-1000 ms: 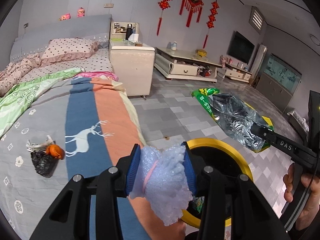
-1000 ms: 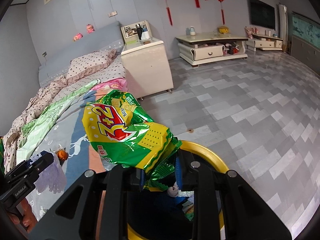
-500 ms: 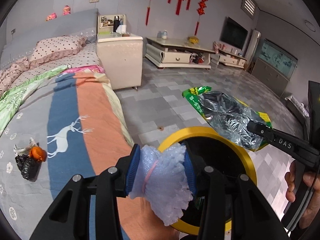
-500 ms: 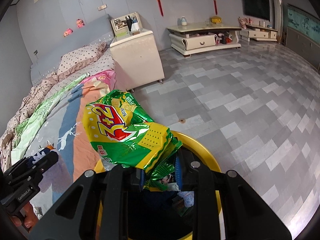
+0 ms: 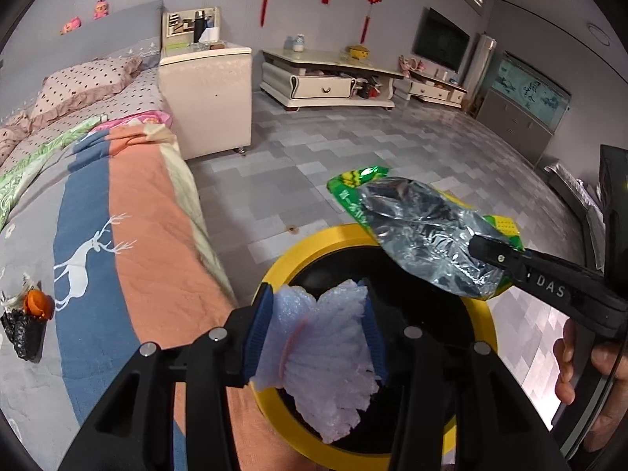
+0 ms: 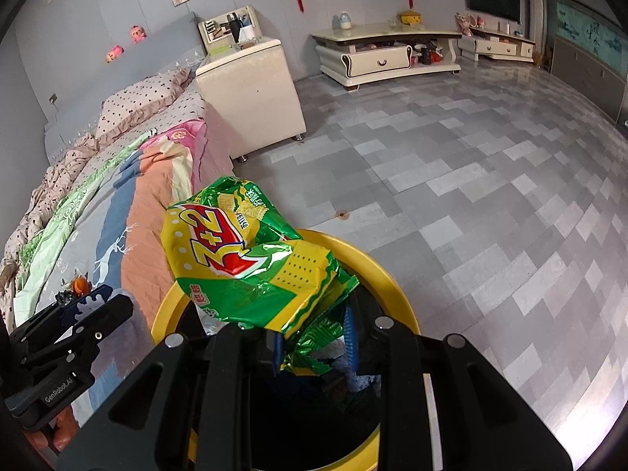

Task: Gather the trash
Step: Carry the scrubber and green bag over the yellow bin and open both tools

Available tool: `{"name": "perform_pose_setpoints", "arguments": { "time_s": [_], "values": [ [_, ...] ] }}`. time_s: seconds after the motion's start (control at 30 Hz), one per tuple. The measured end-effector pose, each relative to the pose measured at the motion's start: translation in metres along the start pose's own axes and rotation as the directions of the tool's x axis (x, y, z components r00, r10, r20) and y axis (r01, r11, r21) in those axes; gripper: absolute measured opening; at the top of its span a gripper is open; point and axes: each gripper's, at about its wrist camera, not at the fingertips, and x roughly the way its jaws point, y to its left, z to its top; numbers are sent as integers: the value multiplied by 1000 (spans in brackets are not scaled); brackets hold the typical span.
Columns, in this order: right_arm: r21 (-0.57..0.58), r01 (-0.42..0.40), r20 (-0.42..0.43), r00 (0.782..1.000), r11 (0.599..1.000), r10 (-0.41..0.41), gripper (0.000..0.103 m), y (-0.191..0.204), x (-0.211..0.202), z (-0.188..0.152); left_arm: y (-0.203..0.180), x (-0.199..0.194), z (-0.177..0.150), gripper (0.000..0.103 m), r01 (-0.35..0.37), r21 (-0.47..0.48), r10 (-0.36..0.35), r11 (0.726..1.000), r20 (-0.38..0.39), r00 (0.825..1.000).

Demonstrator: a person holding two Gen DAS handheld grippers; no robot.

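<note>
Bed (image 5: 129, 235): I see one trash pile (image 5: 27, 314) left near its left edge, w/ black bag and orange bit.
Bin (image 5: 298, 251): yellow rim, beside bed's right edge; inside is dark, some trash already in, I think.
Snack bag (image 6: 251, 263): my right gripper (image 6: 314, 337) is clamped on its corner, over bin.
Foam wrap (image 5: 322, 337): left gripper (image 5: 318, 325) fingers pressed on it, above bin rim.
Progress: approx. halfway; both not yet dropped.
Hidden: bin bottom.

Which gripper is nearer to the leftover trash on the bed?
Left. The left gripper, clamping foam wrap, hangs over the bin edge beside the bed; the right gripper with the snack bag is farther across.
</note>
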Motion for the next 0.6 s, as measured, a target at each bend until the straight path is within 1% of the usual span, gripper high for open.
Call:
{"name": "perform_pose_setpoints", "arguments": {
  "time_s": [0.07, 0.13, 0.2, 0.37, 0.43, 0.5, 0.53, 0.6],
  "values": [
    [1, -2, 3, 1000, 1000, 2, 23, -1, 0, 0, -2, -1, 0, 46, -6, 10, 6, 1000, 8, 1000],
    [6, -1, 6, 1000, 1000, 1, 24, -1, -2, 0, -2, -3, 0, 47, 8, 6, -9, 1000, 7, 1000],
    [11, -5, 13, 1000, 1000, 5, 25, -2, -5, 1, -1, -5, 1, 50, 15, -3, -15, 1000, 11, 1000],
    [21, -7, 32, 999, 1000, 6, 33, -5, -15, -2, 3, -9, 2, 57, 15, -11, -14, 1000, 27, 1000],
    [27, 3, 40, 999, 1000, -4, 35, -6, -19, -2, 4, -10, 1, 62, 12, -14, -12, 1000, 25, 1000],
    [36, 7, 46, 999, 999, -9, 41, -8, -22, -2, 7, -10, -1, 73, 21, -20, -21, 1000, 23, 1000],
    [44, 11, 48, 999, 999, -13, 44, -10, -23, -2, 7, -11, -2, 74, 23, -23, -23, 999, 25, 999],
    [53, 16, 51, 999, 998, -19, 45, -12, -26, -3, 9, -13, -3, 80, 16, -25, -15, 1000, 29, 999]
  ]
}}
